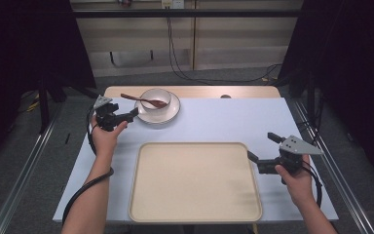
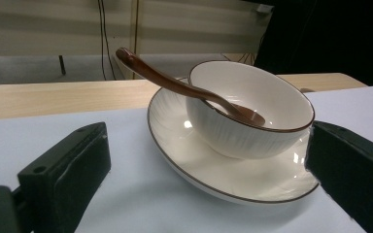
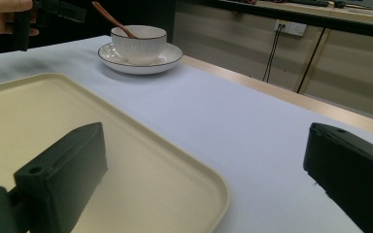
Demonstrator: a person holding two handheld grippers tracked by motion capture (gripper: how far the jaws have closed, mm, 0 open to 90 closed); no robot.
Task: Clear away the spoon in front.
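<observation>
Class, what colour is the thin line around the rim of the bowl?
Dark brown, on a white bowl; it shows best in the left gripper view.

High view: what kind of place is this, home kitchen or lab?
Probably a lab or data-collection rig, not a kitchen: black curtains flank the table, metal rails run along the floor, and loose cables trail to wall sockets.

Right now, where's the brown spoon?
The brown spoon rests in the white bowl on the saucer at the far left of the table, handle pointing left, just beyond the open left gripper.
</observation>
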